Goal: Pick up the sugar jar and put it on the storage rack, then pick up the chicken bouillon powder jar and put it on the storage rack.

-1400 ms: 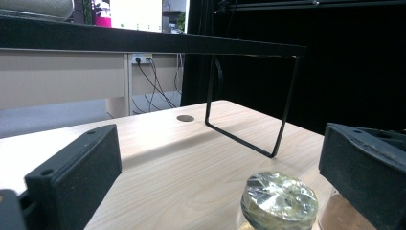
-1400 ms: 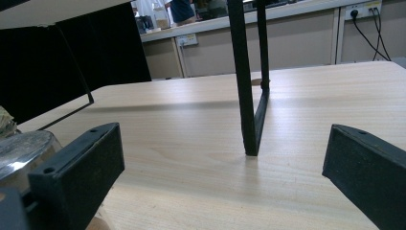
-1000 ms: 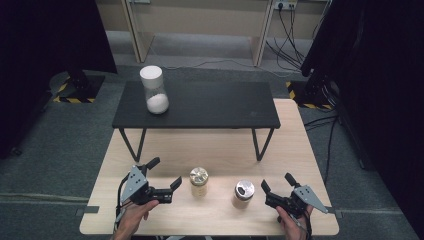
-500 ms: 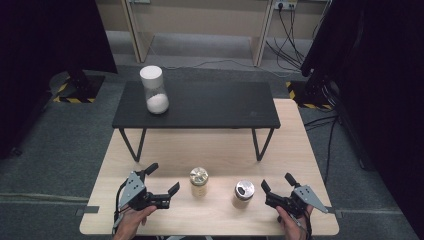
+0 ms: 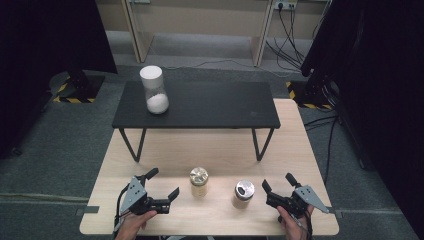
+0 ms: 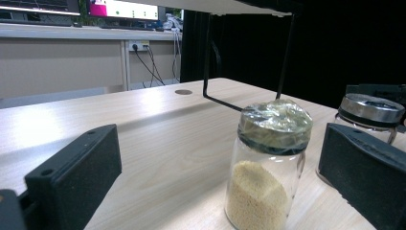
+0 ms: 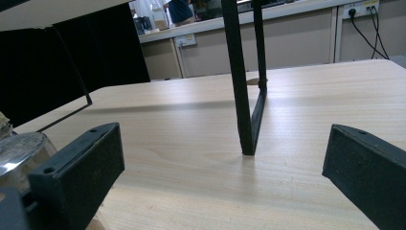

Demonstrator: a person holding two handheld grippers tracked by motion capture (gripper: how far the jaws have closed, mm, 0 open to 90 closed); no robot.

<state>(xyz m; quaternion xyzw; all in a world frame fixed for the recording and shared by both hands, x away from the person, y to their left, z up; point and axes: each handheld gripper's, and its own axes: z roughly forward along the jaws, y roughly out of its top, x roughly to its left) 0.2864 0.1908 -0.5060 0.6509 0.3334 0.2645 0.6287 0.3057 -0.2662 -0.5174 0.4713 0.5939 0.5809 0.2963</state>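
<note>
High view: two jars upright on the worktop (image 5: 165,150), gold-lidded jar (image 5: 199,181) near left hand-held gripper (image 5: 163,187), silver-lidded jar (image 5: 243,194) just beside right hand-held gripper (image 5: 278,188). Both hand-held grippers spread wide, holding nothing. Beyond, black bench (image 5: 215,105) with hourglass (image 5: 154,89).

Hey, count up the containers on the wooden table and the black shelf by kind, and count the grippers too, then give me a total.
Small clear glass jars of yellowish grains: 2, the gold-lidded jar and the silver-lidded jar
Tall white-capped canister of white powder, on the black shelf: 1
Handheld two-jaw grippers: 2, the left gripper and the right gripper, both open
Total: 5
</note>
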